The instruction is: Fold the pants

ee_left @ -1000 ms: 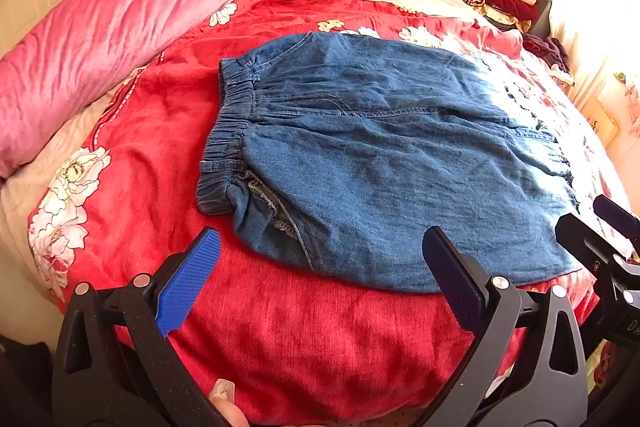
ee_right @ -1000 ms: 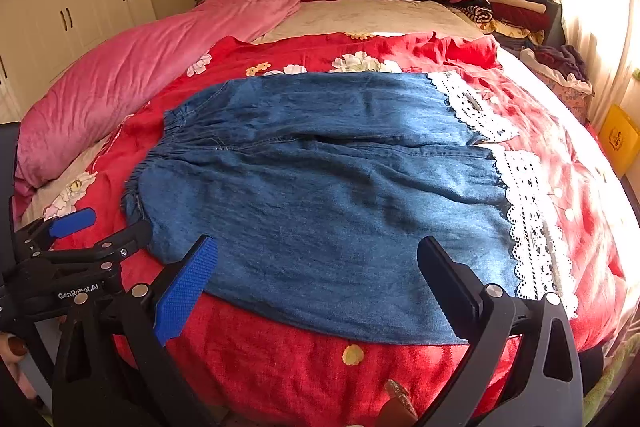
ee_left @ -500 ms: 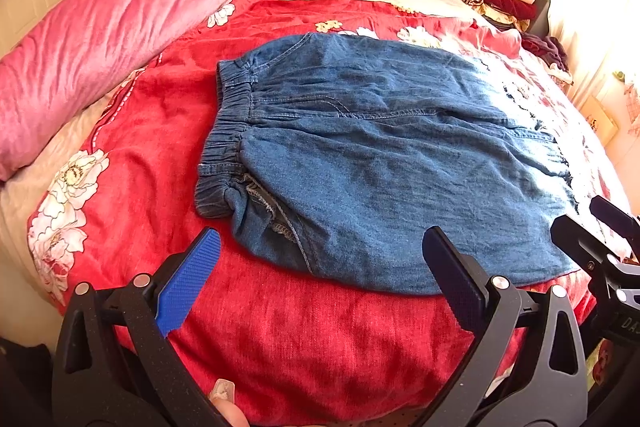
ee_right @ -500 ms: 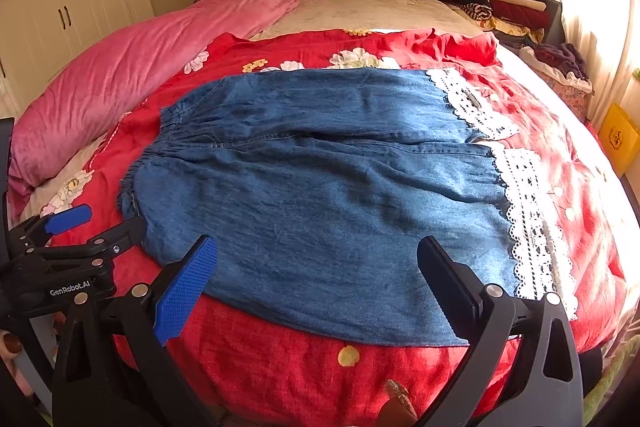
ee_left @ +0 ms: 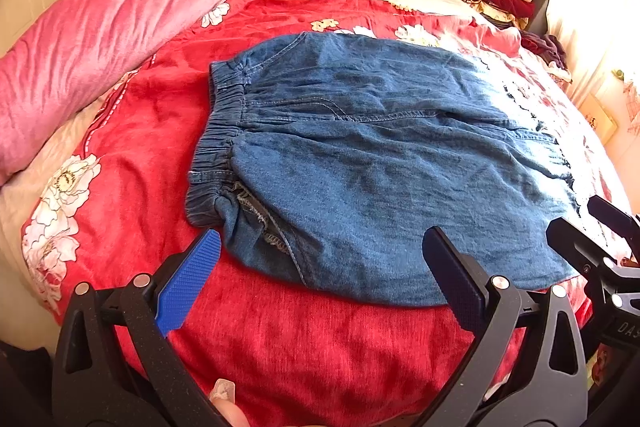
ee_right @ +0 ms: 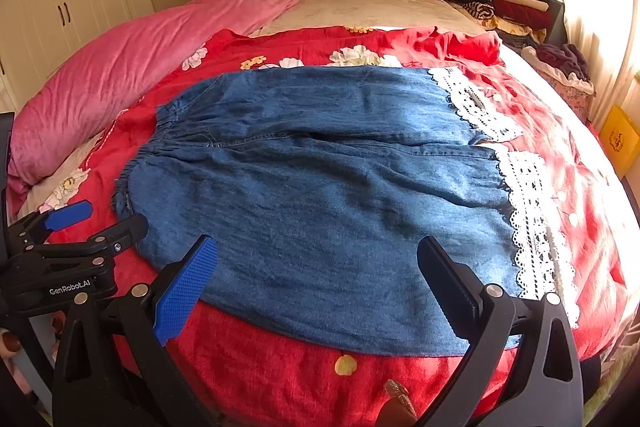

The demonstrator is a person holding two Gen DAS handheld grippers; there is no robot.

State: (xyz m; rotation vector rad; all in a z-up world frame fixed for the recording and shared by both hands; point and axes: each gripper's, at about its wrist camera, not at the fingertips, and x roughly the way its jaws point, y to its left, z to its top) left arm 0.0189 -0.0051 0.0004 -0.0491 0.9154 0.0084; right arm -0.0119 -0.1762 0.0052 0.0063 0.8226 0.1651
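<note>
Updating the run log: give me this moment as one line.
stage: pre-grasp | pants: flat on red bedspread, unfolded | left tool: open, empty | right tool: open, empty

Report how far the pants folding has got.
Done: the denim pants lie spread flat on the red bedspread, waistband to the left, lace hems to the right. In hand: nothing; left gripper and right gripper hover open near the closest edge. Left: every fold.

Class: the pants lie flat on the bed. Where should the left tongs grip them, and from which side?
Probably the near waistband corner of the pants, approached from the near bed edge: the bunched elastic gives a thick ridge, and the open left tongs already face it.
</note>
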